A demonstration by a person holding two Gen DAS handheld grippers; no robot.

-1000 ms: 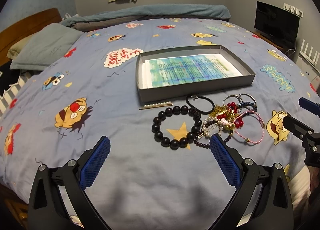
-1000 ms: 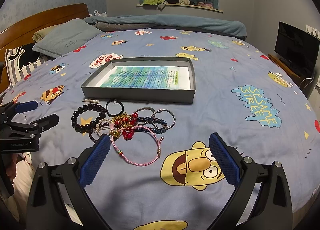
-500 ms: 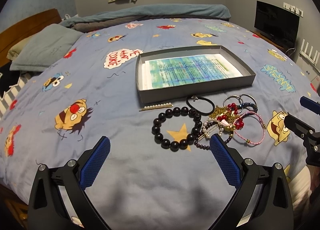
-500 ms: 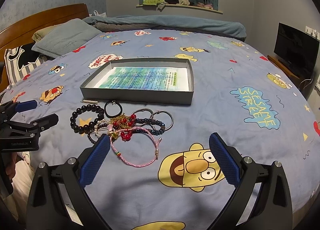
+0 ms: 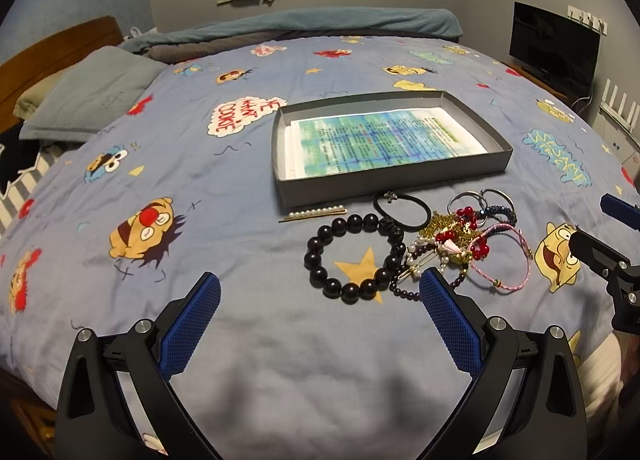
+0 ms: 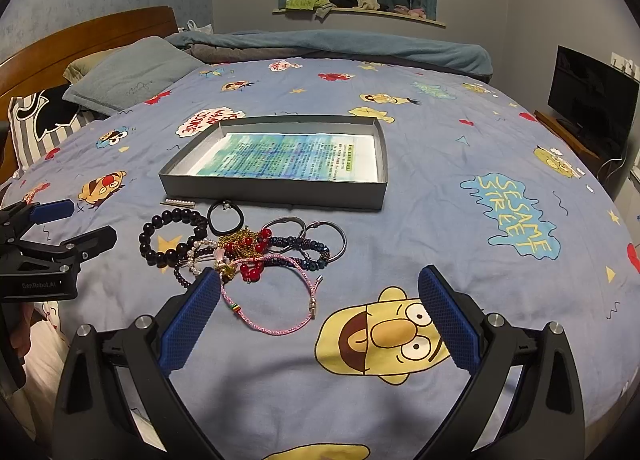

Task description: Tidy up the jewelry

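A shallow grey box (image 5: 392, 184) (image 6: 276, 193) lined with a printed sheet lies on the blue cartoon bedspread. In front of it are a pearl hairpin (image 5: 316, 214) (image 6: 178, 202), a black bead bracelet (image 5: 313, 260) (image 6: 146, 240), a black hair tie (image 5: 390, 196) and a tangled pile of gold chain and red beads (image 5: 456, 227) (image 6: 248, 244). Metal bangles (image 6: 336, 236) and a pink cord bracelet (image 5: 500, 284) (image 6: 276, 331) lie beside the pile. My left gripper (image 5: 319, 280) (image 6: 93, 219) hovers open just short of the black bracelet. My right gripper (image 6: 320, 274) (image 5: 590, 219) is open near the pink bracelet, holding nothing.
Pillows (image 5: 92, 91) and a wooden headboard (image 6: 80, 39) are at the left. A rolled blanket (image 5: 320, 25) lies at the far side. A TV (image 5: 554, 45) stands to the right of the bed. A hand (image 6: 20, 336) holds the left gripper's handle at the bed's near edge.
The right wrist view has slid slightly, so the box and jewelry sit a little further left. The left wrist view is nearly unchanged. Both grippers stay open.
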